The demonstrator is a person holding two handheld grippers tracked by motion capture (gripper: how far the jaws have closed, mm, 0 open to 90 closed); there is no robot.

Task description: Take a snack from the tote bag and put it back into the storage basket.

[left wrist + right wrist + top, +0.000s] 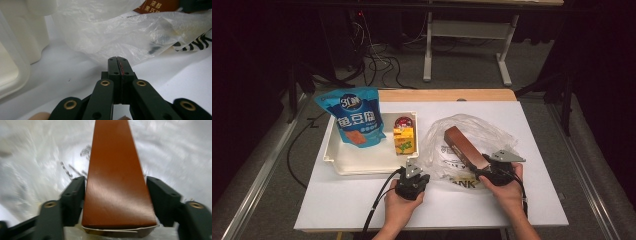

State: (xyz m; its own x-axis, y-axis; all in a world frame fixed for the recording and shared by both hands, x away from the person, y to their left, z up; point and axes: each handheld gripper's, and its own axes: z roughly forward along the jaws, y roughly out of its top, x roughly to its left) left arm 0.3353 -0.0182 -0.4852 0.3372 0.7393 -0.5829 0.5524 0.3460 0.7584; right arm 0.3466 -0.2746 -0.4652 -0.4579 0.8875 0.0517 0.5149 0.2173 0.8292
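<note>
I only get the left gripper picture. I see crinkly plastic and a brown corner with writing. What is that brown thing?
Observer: A long brown box, lying on the clear plastic bag.
Operator: Is anything holding it?
Observer: Yes, the right gripper is closed on its near end, one jaw on each side.
Operator: And the white thing beside me, is anything in it?
Observer: That is a white tray. A blue snack bag and a small yellow drink carton stand inside.
Operator: Where is my gripper from above?
Observer: The left gripper sits on the white table, just in front of the tray, jaws together.
</note>
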